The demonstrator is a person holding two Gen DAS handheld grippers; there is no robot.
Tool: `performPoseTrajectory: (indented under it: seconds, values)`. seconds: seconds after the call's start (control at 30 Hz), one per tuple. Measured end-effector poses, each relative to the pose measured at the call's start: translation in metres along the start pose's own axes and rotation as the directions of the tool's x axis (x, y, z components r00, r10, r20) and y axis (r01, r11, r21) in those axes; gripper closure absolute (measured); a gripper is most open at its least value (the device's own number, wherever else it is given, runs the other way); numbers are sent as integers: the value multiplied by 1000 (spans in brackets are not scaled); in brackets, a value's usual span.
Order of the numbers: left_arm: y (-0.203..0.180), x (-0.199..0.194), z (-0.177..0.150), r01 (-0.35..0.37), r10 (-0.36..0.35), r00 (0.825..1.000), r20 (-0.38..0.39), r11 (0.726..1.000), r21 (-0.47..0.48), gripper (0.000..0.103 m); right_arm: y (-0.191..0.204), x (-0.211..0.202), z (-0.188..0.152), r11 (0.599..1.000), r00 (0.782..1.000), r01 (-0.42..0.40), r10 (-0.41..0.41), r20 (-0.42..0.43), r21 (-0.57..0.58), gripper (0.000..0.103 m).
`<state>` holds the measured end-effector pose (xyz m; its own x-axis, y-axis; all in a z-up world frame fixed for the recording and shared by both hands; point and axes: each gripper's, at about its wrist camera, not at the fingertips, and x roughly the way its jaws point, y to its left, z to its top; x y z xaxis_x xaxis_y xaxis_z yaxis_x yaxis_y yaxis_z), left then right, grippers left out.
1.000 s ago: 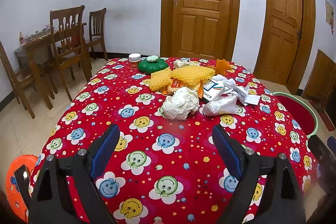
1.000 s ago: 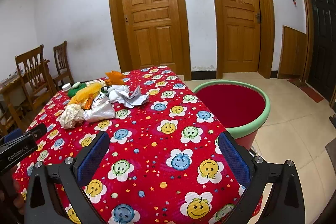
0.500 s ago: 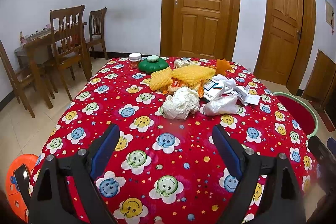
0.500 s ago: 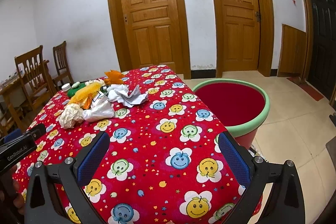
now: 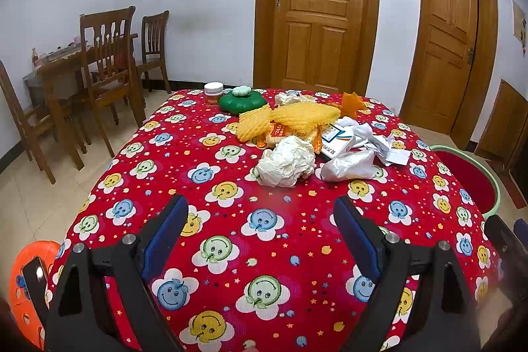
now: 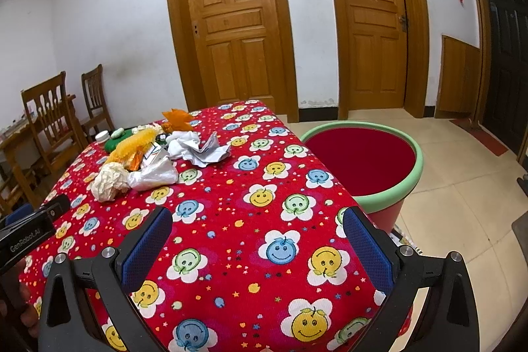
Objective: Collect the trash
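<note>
Both grippers poised over the smiley-flower tablecloth, trash piled at the far side.

The left gripper and right gripper gape wide, holding nothing. Ahead lie a crumpled paper ball, a white plastic bag, yellow foam netting and crumpled sheets (all heaped together). A red tub with a green rim stands on the floor just beside the table's right edge.

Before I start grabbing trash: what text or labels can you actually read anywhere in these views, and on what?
"GenRobot.AI": on the black body of the left hand-held gripper, seen from the right wrist view.
Orange snack wrapper: digits printed, too blurred to read.
White carton: print too small.
White-lidded jar: label unreadable.
</note>
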<state>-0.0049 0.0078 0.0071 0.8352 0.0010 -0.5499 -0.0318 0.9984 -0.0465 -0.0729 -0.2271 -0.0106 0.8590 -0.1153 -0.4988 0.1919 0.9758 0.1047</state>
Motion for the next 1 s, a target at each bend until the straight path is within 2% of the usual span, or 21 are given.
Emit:
performPoseTrajectory:
  seconds: [1.0]
  values:
    - [3,6,3,-23,24,999,-25,1000,14,13,-1,7,-1,1000,1000,-4,4,-20,7,1]
